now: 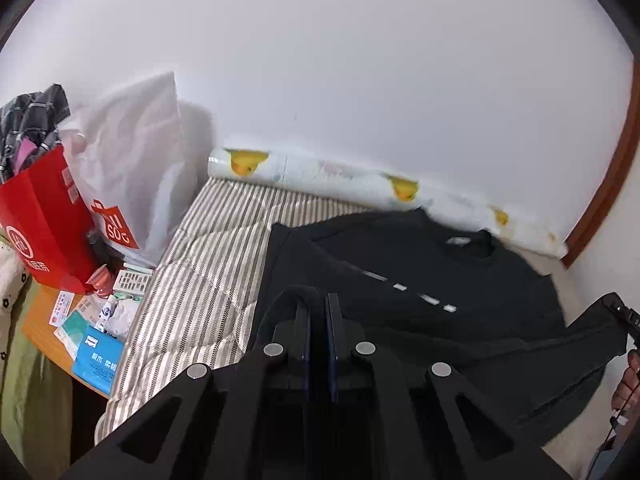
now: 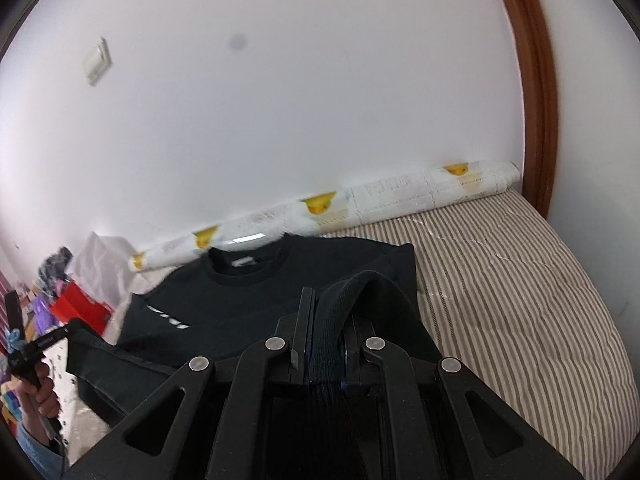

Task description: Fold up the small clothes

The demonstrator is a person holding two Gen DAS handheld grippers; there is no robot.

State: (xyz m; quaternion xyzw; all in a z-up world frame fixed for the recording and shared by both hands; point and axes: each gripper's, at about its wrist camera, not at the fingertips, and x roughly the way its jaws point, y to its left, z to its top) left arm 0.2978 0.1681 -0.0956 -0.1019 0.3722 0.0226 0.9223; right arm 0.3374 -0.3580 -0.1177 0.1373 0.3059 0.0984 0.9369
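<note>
**Both grippers pinch the shirt's hem, mid-fold**

Left gripper (image 1: 319, 320) and right gripper (image 2: 326, 320) are each clamped on the hem of a black shirt (image 1: 420, 276), which lies on a striped mattress (image 2: 500, 272), collar toward the wall. Judging by the raised hem, the bottom-up fold is in hand. Next, the hem likely needs carrying evenly toward the collar, then releasing.

black tongs (image 1: 319, 312) with blue-edged pads, round silver screws, a light blue sleeve (image 2: 38, 454).
</note>
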